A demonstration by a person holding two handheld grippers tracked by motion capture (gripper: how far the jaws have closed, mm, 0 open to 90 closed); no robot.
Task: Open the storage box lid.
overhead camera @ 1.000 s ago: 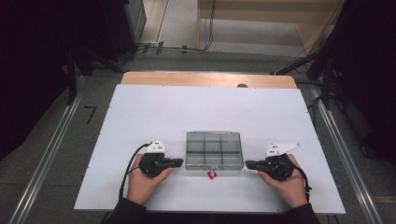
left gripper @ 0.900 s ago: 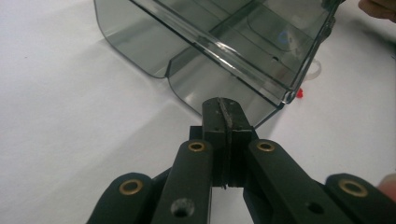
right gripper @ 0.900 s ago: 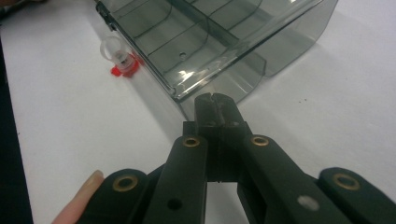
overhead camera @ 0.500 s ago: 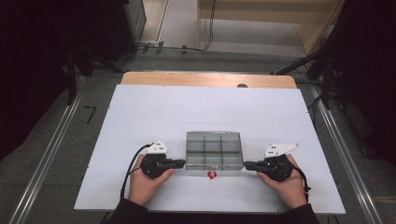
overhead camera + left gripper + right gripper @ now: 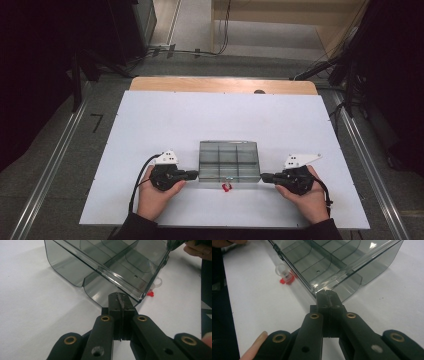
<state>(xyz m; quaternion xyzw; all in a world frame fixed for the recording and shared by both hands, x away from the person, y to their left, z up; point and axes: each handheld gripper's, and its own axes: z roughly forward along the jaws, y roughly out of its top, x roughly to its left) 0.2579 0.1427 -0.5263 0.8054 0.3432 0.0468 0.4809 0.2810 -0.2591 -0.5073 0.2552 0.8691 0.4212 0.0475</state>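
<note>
High view: smoky clear compartment box (image 5: pixel 229 161) sits near the front-middle of the white table (image 5: pixel 220 120), its long axis running left to right across the table, divided into a grid of cells. No label, brand or writing readable on it. Left hand-held gripper (image 5: pixel 194 175) meets the box's left end near its front corner; right hand-held gripper (image 5: pixel 265 177) meets the right end likewise. Each is held in a hand, forearms cut off by the bottom edge. A small red piece (image 5: pixel 226 187) lies on the table just in front of the box; too small to identify here.

Left gripper view: jaws pressed together, tips at the lower corner lip of the box (image 5: pixel 110 262). Whether they pinch the thin edge is hard to tell. Box top cut off by the frame. Red piece (image 5: pixel 150 293) partly hidden behind the box corner.

Right gripper view: jaws likewise closed flat, tips against the box's (image 5: pixel 337 262) near corner. Red piece (image 5: pixel 286 279) carries a clear round part and lies beside the box wall.
</note>
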